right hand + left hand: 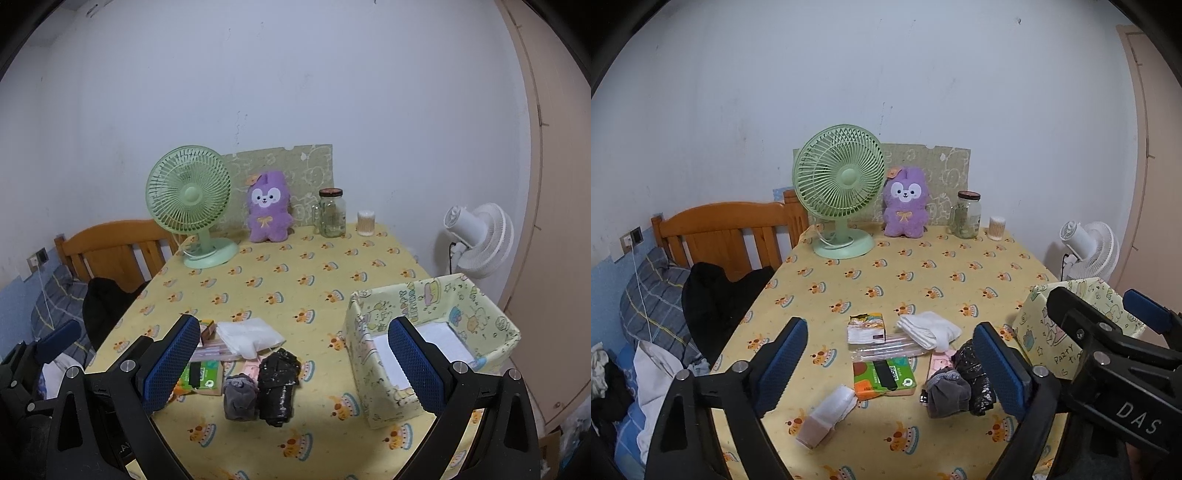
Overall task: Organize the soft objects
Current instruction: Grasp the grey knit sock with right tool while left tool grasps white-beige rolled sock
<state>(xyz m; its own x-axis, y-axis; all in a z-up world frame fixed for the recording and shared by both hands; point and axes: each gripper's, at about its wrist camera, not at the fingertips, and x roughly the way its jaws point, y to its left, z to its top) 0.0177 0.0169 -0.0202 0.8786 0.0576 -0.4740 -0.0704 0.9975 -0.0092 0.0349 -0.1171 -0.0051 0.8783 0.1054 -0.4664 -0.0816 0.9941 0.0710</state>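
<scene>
A pile of soft things lies at the table's near middle: a folded white cloth (929, 329) (249, 336), a grey sock bundle (947, 393) (239, 395), a black plastic bundle (975, 376) (279, 384), a rolled white sock (831, 410) and tissue packs (884, 376) (201, 376). A yellow patterned fabric box (428, 328) (1052, 332) stands open at the right. My left gripper (890, 365) is open and empty above the pile. My right gripper (295, 365) is open and empty, above the grey and black bundles, left of the box. It also shows in the left wrist view (1108, 314).
A green desk fan (838, 192), a purple plush (905, 201), a glass jar (967, 214) and a cotton-swab tub (996, 228) stand along the table's far edge. A wooden bed with bedding (657, 295) is at left. A white floor fan (480, 240) is at right.
</scene>
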